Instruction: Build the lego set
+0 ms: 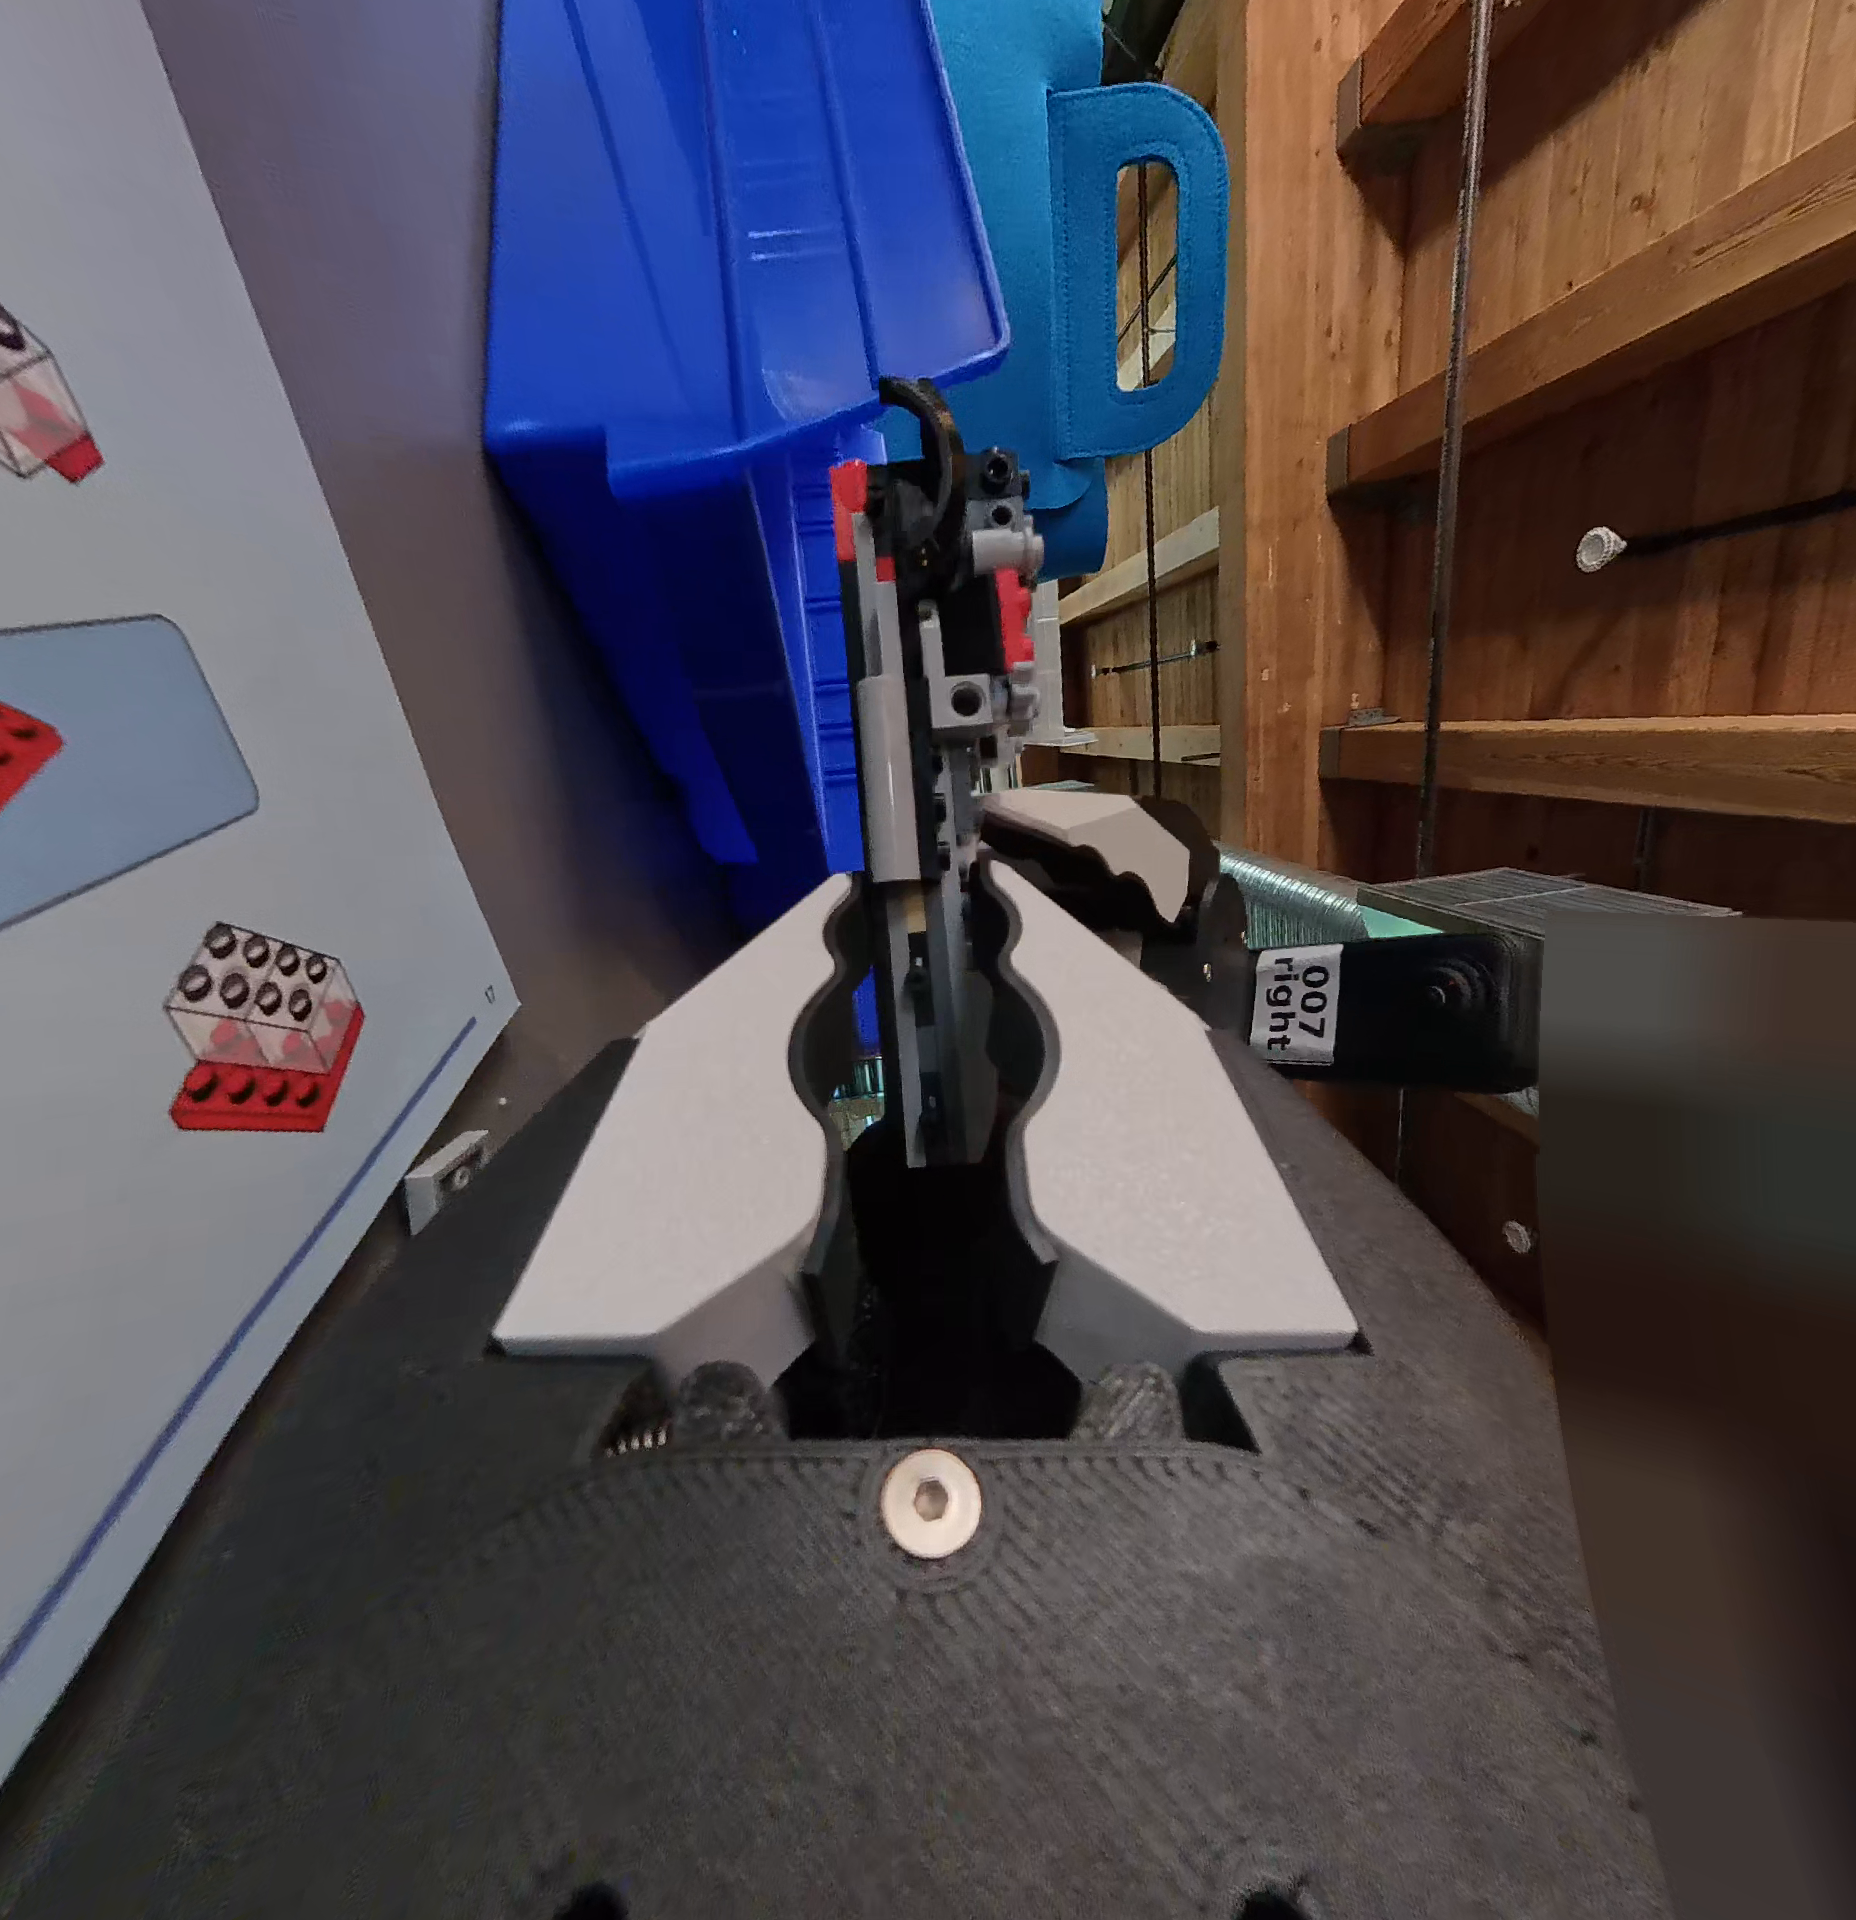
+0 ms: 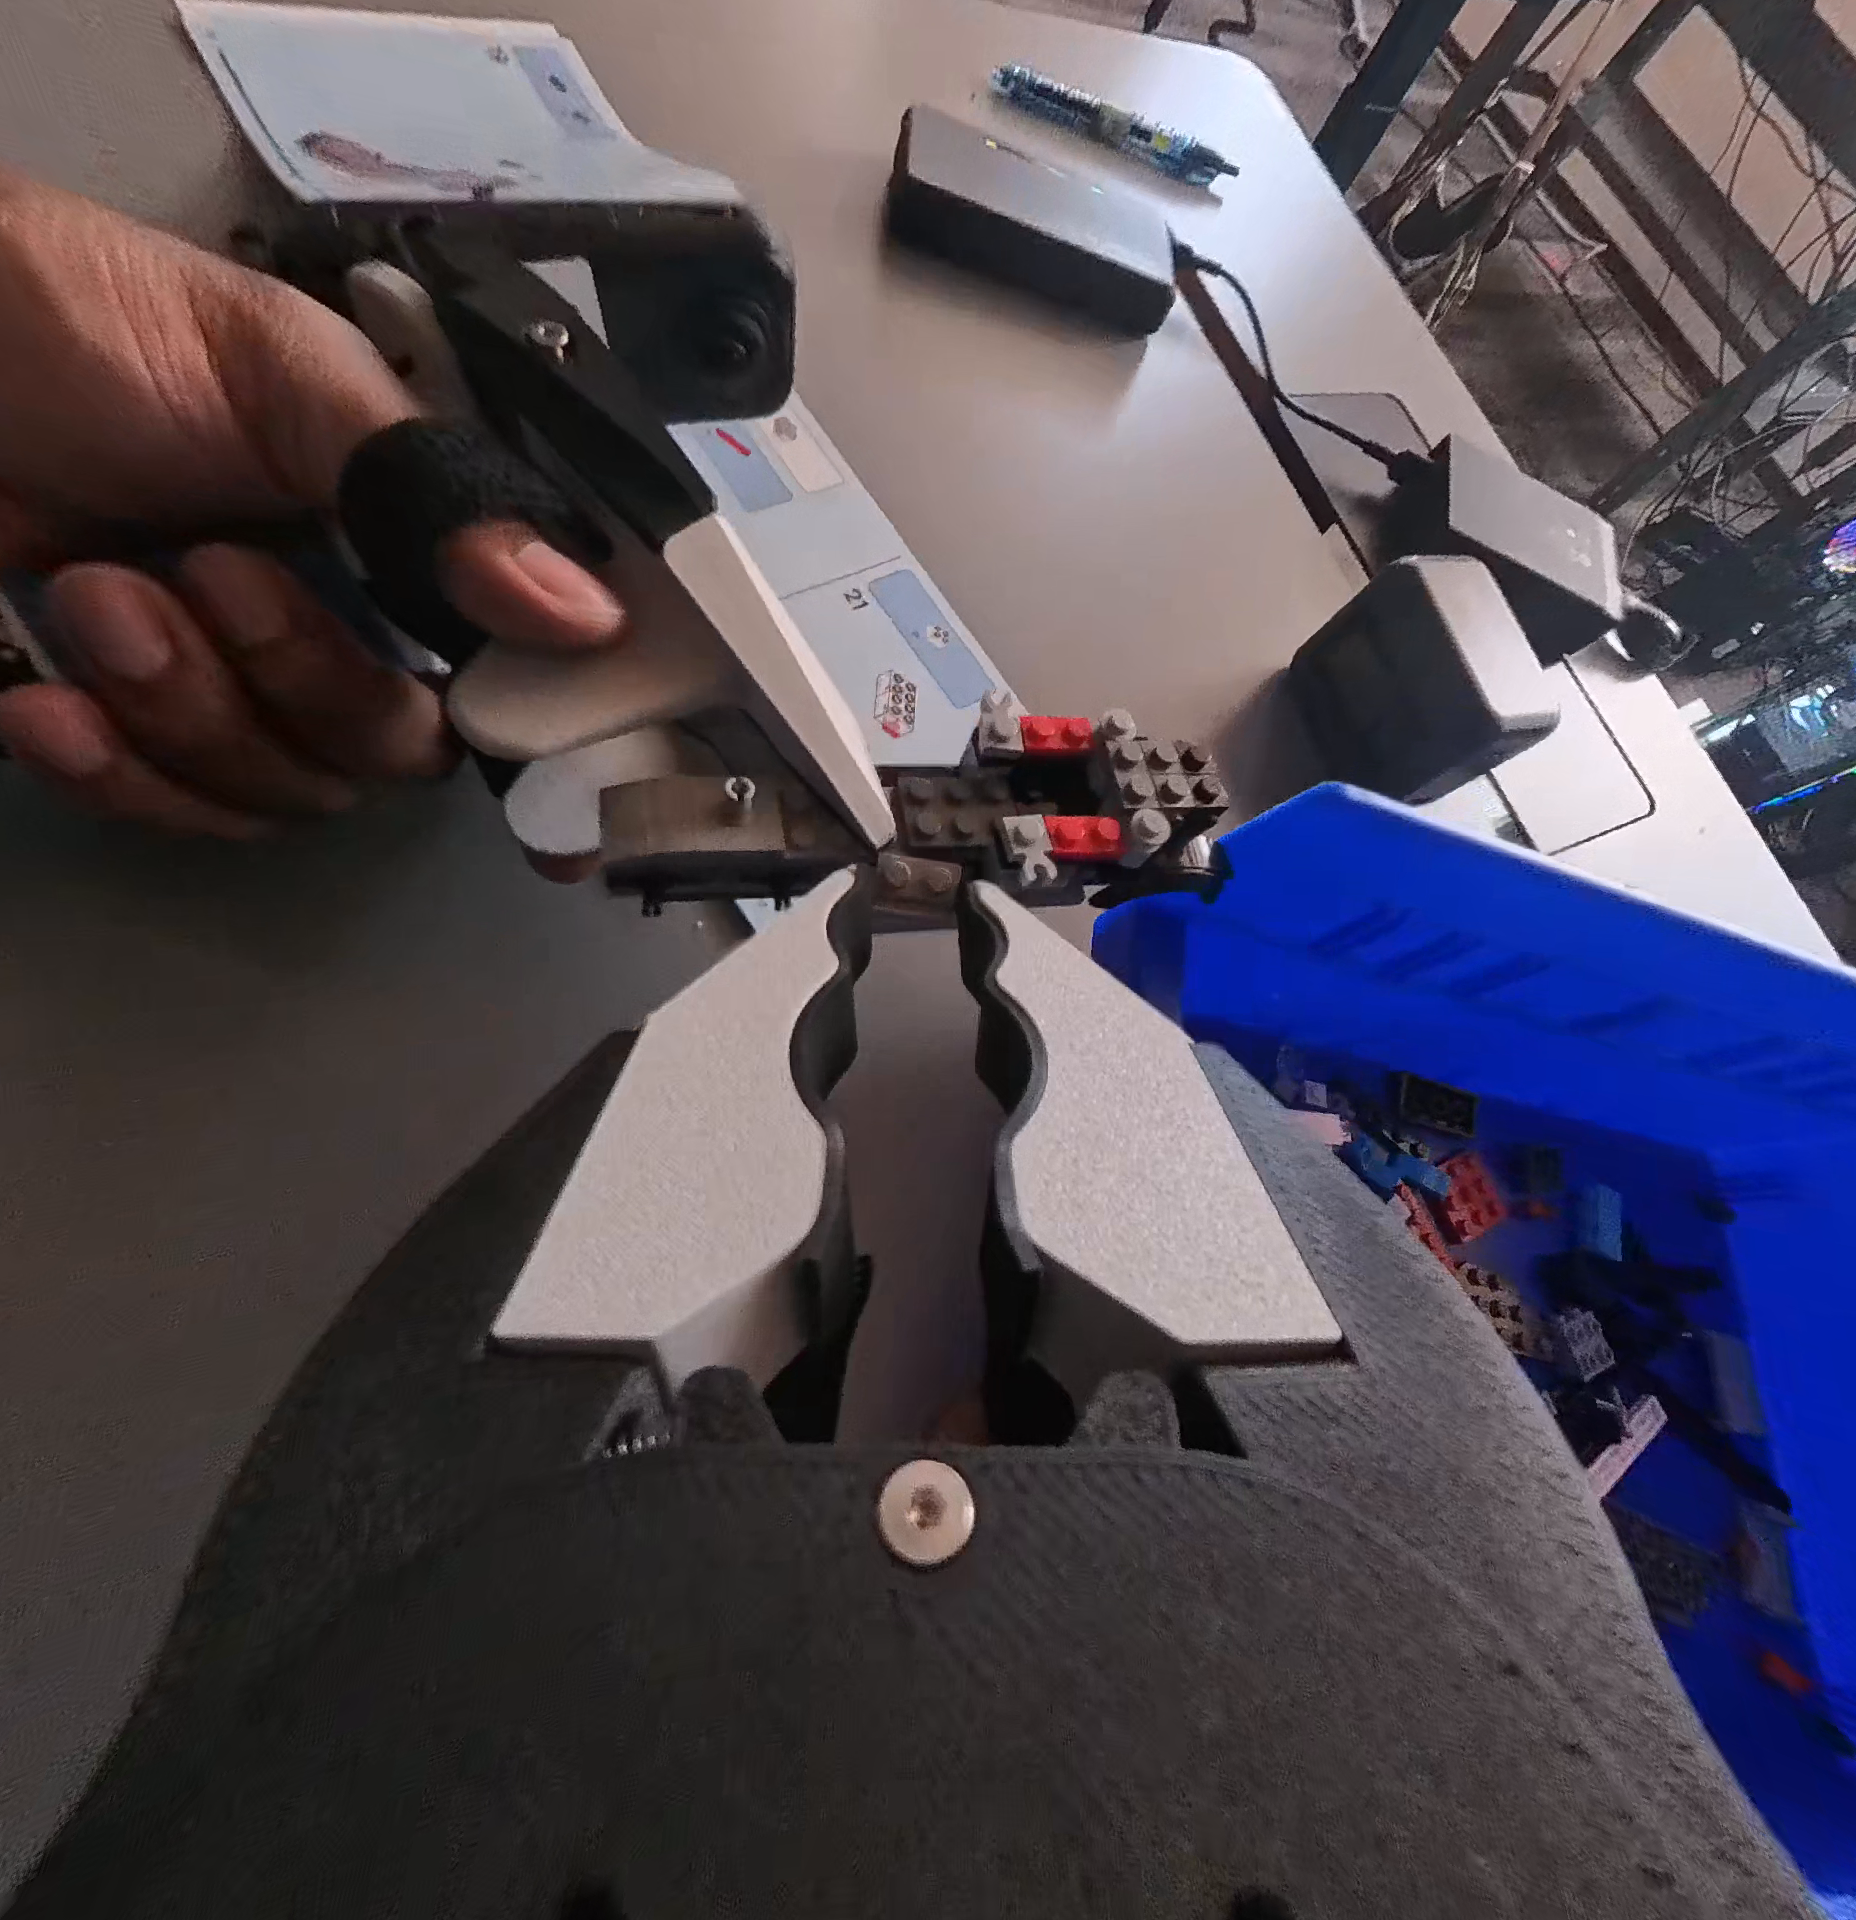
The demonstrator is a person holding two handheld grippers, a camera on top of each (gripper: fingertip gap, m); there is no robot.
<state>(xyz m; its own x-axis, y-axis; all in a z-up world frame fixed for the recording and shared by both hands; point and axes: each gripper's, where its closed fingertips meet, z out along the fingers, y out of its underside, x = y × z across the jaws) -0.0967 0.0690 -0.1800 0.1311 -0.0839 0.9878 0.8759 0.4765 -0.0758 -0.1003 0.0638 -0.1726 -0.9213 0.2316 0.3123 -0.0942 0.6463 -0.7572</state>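
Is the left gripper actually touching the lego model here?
Touching. The left wrist view shows the left gripper with its fingers pressed against both sides of the lego model, which stands up between them.

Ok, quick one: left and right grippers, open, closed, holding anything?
Left gripper: closed on the partly built lego model, gripped at its edge.
Right gripper: open, holding nothing; its fingers sit just short of the model.

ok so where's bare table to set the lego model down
Bare table lies left of the right gripper, below the instruction booklet. Another patch sits between booklet and black box. Crowded right: blue bin of bricks.
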